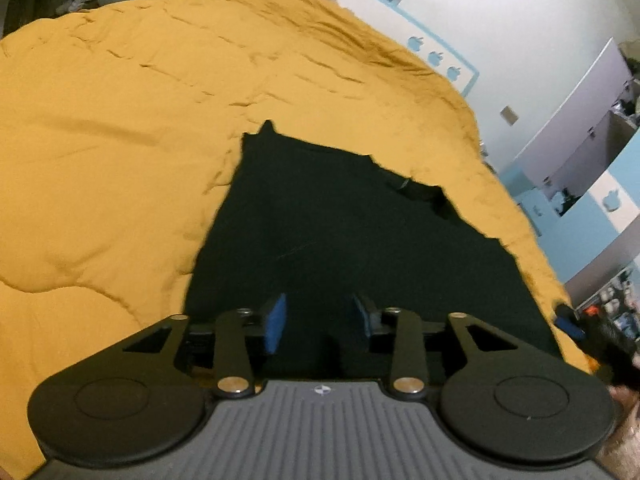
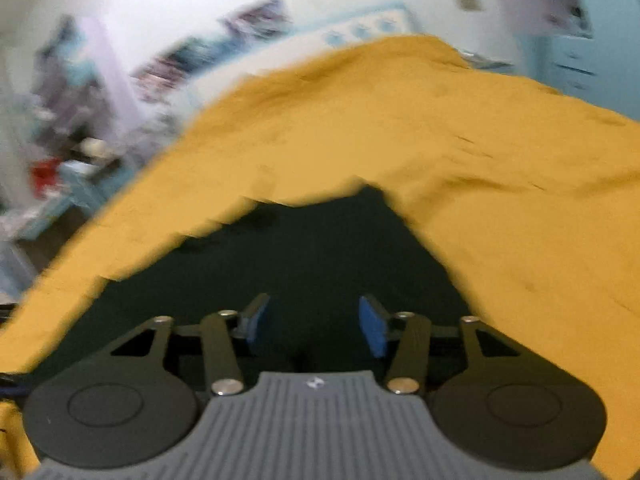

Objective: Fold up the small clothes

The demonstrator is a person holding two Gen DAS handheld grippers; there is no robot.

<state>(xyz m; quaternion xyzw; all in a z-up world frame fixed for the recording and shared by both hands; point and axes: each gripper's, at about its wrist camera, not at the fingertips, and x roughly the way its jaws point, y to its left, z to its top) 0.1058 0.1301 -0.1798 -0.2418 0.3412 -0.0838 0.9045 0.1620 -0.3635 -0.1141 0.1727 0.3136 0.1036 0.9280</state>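
- Blue-padded fingers (image 1: 276,322) of the left claw (image 1: 320,320) sit nearest the lens, spread wide with only dark cloth showing in the gap between them; nothing is pinched.
- Just past them lies the dark garment (image 1: 340,220), spread fairly flat on the mustard-yellow bed cover (image 1: 120,120), its far edge ending in a small pointed corner and a bunched, rumpled patch toward the far right.
- From the right wrist view, the right claw (image 2: 314,326) is likewise spread apart and holding nothing, with the same garment (image 2: 320,248) directly below and ahead of it; this view is smeared with blur, so whether the pads actually touch the cloth cannot be told.
- At the right edge of the left view, a blue-tipped dark shape is probably part of the other claw, near the garment's right border.
- Handling, as a judgement: the cloth looks thin, light and limp, not slippery and in no way fragile. It will sag and drape once lifted, and a single-point grab would let it twist.
- Best hold, I reckon: a corner or hem at the near edge, one per claw, pinching through a single layer so the quilted cover beneath is not caught along with it.
- Risk: the soft cover is puckered around the garment, so a deep pinch could gather both fabrics.
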